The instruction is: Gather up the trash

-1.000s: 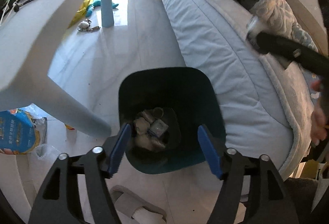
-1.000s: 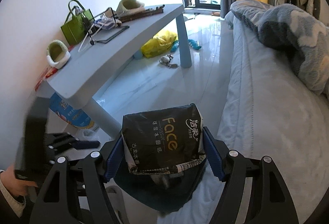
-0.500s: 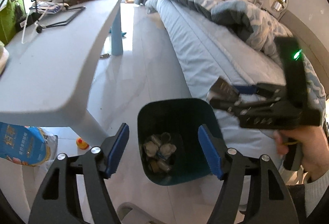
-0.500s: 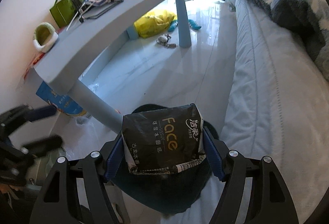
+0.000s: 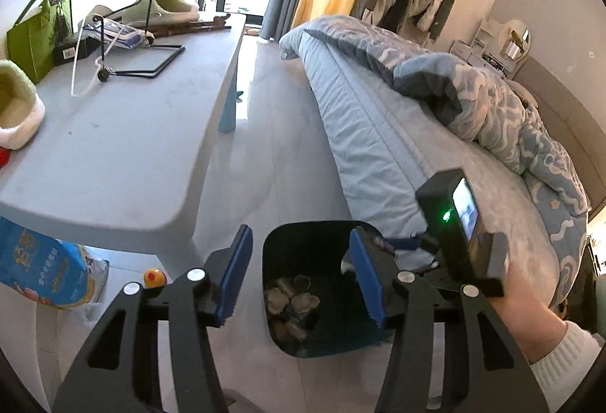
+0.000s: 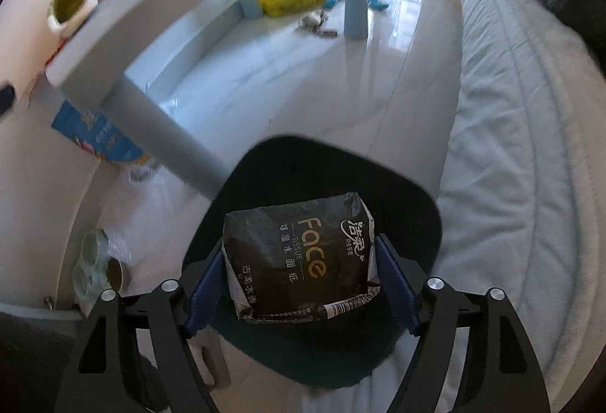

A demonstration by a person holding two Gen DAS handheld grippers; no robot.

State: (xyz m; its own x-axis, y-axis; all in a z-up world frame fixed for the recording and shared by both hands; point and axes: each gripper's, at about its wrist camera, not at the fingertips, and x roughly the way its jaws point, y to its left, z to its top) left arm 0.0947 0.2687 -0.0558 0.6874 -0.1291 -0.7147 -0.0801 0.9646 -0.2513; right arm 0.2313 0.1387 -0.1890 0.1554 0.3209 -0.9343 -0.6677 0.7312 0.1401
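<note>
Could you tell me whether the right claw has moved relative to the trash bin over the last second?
Yes. The right claw, shut on the black tissue pack, has come in over the dark bin; the bin's opening now surrounds the pack.

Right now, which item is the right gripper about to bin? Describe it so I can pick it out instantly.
Find the bed along the right side; at its foot stands a dark teal trash bin on the pale floor. Directly above the bin's opening, the right gripper clamps a black tissue pack. Its gold "Face" lettering and crumpled silver edges set it apart from the wadded scraps inside the bin.
</note>
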